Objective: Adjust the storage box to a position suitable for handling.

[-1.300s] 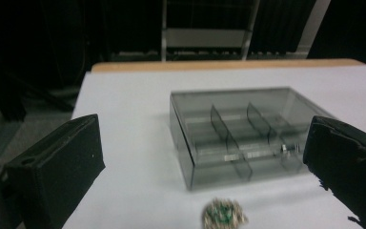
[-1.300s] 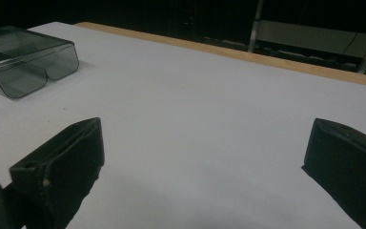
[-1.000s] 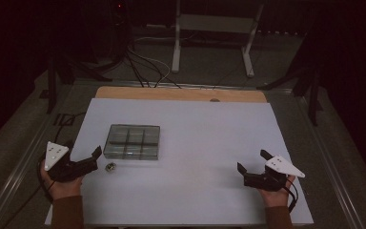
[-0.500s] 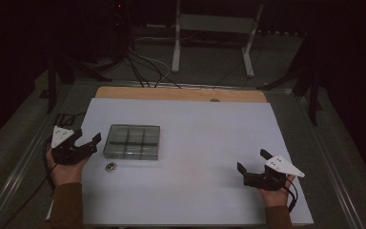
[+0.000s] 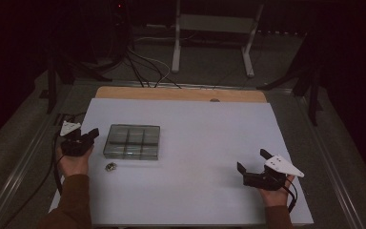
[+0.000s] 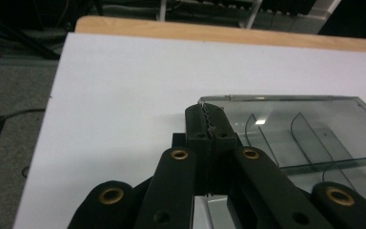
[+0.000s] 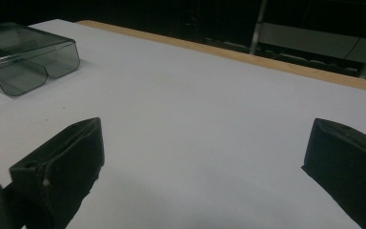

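Note:
A clear smoky plastic tray (image 5: 131, 155) with several compartments lies on the white sheet (image 5: 205, 129), left of centre. A small metallic piece (image 5: 110, 166) rests on the sheet just in front of the tray's near left corner. My left gripper (image 5: 94, 132) is beside the tray's left wall; its jaws have just been closing and now meet with nothing between them (image 6: 210, 121), next to the tray's rim (image 6: 286, 98). My right gripper (image 5: 252, 160) stands open near the front right, nothing between its fingers (image 7: 208, 143), with the tray (image 7: 28, 62) far off.
A wooden table edge (image 5: 181, 94) borders the sheet at the back. Beyond it stand a metal frame's legs (image 5: 176, 47) and loose cables (image 5: 138, 67) on the floor. Grey carpet flanks the table on both sides.
My left gripper has moved away from the small metallic piece, farther up along the tray's left side, and its jaws have gone from wide open to shut. The right gripper has stayed put.

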Tool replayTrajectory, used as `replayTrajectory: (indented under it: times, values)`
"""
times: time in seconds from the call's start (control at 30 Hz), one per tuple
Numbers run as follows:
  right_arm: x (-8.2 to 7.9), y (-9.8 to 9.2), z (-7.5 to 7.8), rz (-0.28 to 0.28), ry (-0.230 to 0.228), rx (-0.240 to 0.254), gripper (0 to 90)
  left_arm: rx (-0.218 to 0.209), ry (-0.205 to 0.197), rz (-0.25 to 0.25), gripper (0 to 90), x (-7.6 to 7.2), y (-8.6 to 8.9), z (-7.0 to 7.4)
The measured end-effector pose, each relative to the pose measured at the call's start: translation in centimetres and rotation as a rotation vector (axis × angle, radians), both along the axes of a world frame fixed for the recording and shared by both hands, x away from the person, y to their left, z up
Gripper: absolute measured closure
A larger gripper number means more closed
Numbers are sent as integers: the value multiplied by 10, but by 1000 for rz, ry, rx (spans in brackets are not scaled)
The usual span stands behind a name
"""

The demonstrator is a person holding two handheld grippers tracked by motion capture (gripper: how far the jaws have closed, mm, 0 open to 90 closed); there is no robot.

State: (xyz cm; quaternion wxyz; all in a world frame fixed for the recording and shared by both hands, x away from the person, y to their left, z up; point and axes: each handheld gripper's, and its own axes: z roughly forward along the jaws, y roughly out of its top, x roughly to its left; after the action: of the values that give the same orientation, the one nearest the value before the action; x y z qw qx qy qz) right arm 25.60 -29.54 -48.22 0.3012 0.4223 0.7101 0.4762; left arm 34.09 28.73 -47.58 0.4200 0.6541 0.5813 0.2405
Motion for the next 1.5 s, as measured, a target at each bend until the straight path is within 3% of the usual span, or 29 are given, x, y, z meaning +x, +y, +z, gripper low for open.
replayTrajectory:
  times: [0.4, 0.73, 1.5]
  values:
    - [0, 0, 0, 0, -1, -1, 0, 29, 53, -15, 900, 9, -14, -11]
    - [0, 0, 0, 0, -3, -4, 0, 78, 96, -8, 900, 13, -19, -18]
    - [0, 2, -1, 1, 0, -11, 0, 83, 102, -2, 900, 13, -23, -19]
